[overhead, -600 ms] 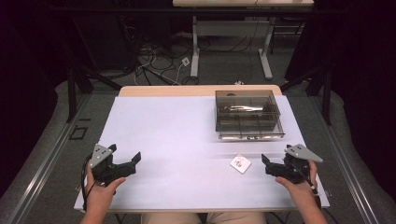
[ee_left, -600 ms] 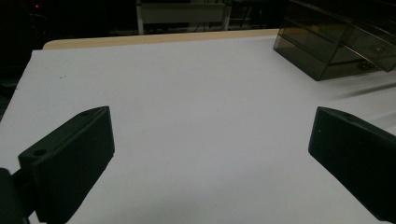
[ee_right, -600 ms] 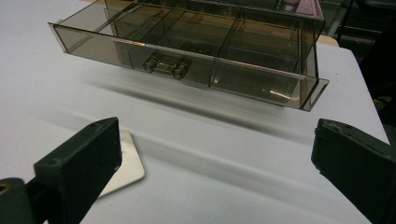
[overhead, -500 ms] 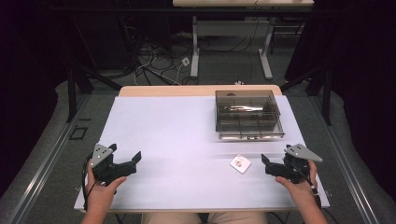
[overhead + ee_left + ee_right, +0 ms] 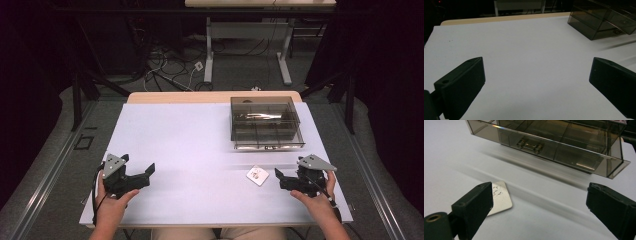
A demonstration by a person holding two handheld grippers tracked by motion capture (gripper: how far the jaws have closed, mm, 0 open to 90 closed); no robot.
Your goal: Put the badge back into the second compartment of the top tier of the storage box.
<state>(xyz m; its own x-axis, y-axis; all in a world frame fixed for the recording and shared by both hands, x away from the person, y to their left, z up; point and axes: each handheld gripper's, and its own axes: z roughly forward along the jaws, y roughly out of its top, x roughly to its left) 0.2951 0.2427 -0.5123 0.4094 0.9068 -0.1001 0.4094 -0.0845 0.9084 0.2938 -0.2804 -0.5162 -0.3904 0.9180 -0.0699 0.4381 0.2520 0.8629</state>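
The left gripper (image 5: 141,172) is held in the left hand (image 5: 111,205) at the near left of the tabletop (image 5: 190,145), with its jaws spread wide apart and nothing between them, and it is pointed toward the right and slightly away from the person. In the left gripper view the two black jaws are seen well apart, low over the bare surface. The right gripper (image 5: 281,178) is held in the right hand (image 5: 315,200) at the near right, its jaws likewise parted wide and empty, and it is pointed leftward. Both forearms are brought in from the near edge. A grey three-cornered plate is carried on top of each gripper.
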